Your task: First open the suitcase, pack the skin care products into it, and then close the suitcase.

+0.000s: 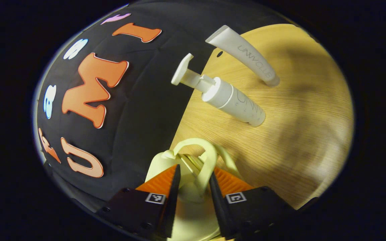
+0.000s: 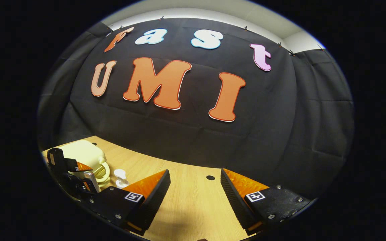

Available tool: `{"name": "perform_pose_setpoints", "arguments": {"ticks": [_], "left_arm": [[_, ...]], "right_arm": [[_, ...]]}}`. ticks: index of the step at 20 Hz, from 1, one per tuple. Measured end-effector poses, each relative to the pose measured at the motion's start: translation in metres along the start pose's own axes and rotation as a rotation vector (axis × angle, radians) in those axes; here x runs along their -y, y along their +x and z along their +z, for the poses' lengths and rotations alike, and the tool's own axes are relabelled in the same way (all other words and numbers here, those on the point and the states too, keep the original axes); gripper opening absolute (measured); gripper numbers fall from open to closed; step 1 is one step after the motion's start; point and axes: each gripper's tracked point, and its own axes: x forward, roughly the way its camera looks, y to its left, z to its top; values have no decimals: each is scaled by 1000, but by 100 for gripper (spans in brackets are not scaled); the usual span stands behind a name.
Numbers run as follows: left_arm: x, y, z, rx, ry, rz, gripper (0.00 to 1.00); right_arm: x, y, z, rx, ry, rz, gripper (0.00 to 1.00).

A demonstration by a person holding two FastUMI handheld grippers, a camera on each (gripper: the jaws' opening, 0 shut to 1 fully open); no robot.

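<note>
The left gripper [image 1: 193, 182] clamped the cream suitcase's handle [image 1: 203, 157], while the right gripper [image 2: 195, 187] hovered apart over the wooden table [image 2: 189, 204].

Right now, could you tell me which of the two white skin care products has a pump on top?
The bottle, nearer the left gripper; the tube beyond it has none.

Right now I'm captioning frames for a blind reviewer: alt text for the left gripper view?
The left claw closes around the handle of a pale yellow suitcase on a wooden table. Beyond stand a white pump bottle and a white tube.
</note>
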Motion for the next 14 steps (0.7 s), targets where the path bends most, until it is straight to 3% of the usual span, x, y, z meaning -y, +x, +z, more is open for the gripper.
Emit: {"name": "perform_pose_setpoints", "arguments": {"ticks": [3, 5, 10, 14], "left_arm": [[-9, -5, 11, 32, 0, 51, 29], [-18, -11, 12, 28, -79, 38, 5], [-56, -22, 9, 56, -289, 52, 5], [-109, -37, -5, 79, -470, 68, 5]], "right_arm": [[7, -2, -1, 0, 4, -6, 96], [8, -2, -3, -4, 4, -6, 96], [-8, -4, -1, -5, -4, 21, 96], [-42, -7, 2, -3, -11, 88, 96]]}}
